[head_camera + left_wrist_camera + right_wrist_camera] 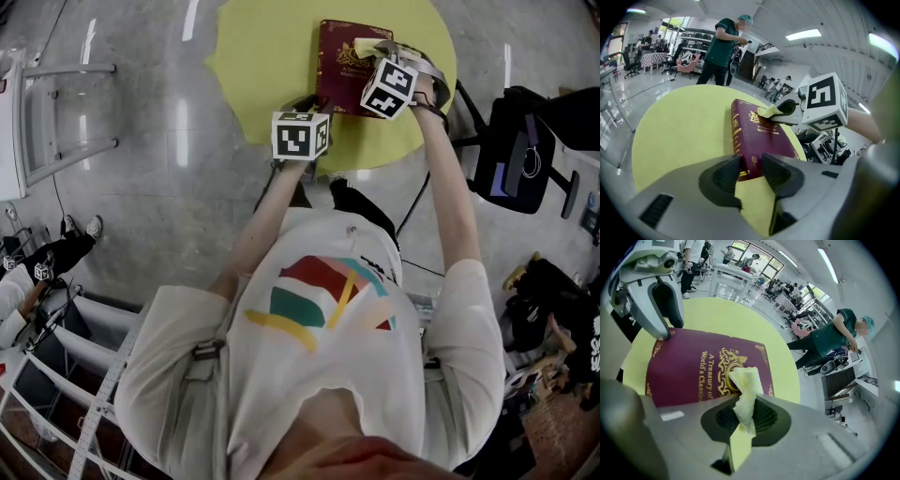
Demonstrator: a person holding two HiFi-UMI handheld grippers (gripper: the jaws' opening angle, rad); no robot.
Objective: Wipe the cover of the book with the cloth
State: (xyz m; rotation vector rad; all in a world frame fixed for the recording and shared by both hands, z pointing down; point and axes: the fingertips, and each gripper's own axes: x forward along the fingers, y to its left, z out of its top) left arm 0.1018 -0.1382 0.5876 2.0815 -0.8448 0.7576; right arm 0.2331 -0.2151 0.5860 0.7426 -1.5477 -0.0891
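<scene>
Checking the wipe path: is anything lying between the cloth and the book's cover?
Nothing visible. The cloth, clamped in the right gripper, rests on the book; the left gripper is at one corner only.

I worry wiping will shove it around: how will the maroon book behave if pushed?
The book looks like a thick, stiff hardcover lying flat, so it would likely slide rather than bend or tip. The yellow table looks smooth, so it may skid; the left gripper at its near end probably braces it.

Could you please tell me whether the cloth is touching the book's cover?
Touching. The right gripper view shows the cloth, pinched in the right tongs, with its free end lying on the book.
</scene>
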